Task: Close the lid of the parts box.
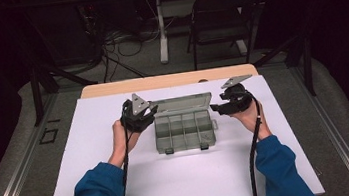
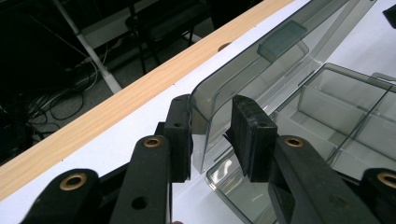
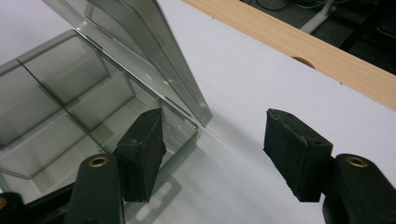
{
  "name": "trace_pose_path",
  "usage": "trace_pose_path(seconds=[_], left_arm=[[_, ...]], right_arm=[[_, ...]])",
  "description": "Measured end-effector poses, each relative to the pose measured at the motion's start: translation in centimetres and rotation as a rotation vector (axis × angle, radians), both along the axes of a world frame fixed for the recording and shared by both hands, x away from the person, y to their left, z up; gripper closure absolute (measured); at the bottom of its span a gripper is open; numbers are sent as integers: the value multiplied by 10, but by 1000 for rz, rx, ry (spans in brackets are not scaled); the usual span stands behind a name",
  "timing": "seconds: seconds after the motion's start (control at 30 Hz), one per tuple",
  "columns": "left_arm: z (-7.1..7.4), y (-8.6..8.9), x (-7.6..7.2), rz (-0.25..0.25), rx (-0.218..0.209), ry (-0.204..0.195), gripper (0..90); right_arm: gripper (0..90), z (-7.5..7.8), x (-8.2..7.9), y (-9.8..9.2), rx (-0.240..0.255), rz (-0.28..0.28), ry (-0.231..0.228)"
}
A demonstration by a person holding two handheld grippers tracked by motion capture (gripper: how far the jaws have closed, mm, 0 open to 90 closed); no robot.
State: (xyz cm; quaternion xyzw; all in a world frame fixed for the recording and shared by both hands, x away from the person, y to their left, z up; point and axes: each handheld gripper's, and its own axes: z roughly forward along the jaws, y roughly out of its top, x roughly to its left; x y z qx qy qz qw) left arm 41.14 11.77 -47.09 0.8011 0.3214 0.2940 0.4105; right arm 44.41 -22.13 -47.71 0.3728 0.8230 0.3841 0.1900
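The white worktop (image 1: pixel 182 177) with its light wooden far edge takes up the centre and lower part of the high view, with a black folding chair (image 1: pixel 223 19) on the grey floor at the upper middle of the frame. At the centre of the worktop lies the translucent grey plastic compartment box (image 1: pixel 184 131), its base divided into small cells and its hinged lid (image 1: pixel 183 103) raised along the far side, tilted up and back.

The left gripper (image 1: pixel 150 112) sits just left of the box in the high view, at the lid's left end. In the left gripper view the lid's rounded corner (image 2: pixel 210 100) stands between the two black jaws at the centre of the frame; the jaws are set narrow around it, the left pad against the lid's outer face, while whether the right pad presses on the inner face cannot be told.

The right gripper (image 1: pixel 215 108) is just right of the box in the high view, near the lid's right end. In the right gripper view its jaws stand wide, with bare worktop between them; the box's right corner (image 3: pixel 187 130) lies just beside and behind the left pad, and the lid's end rises at the upper middle of that frame, apart from both pads.
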Motion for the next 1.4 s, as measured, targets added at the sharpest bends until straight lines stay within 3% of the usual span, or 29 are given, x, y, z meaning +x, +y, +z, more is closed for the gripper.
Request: trace_pose_path(seconds=[0.3,0.67,0.9,1.4], left_arm=[[0,0,0,-2,2,1,689],[1,1,0,-9,5,5,688],[2,1,-1,-12,10,12,688],[0,3,-8,-24,0,35,673]], right_arm=[[387,14,-7,17,40,18,-48],[578,20,-13,21,84,4,-111],[669,22,-17,21,77,20,-118],[690,19,-28,22,45,30,-133]])
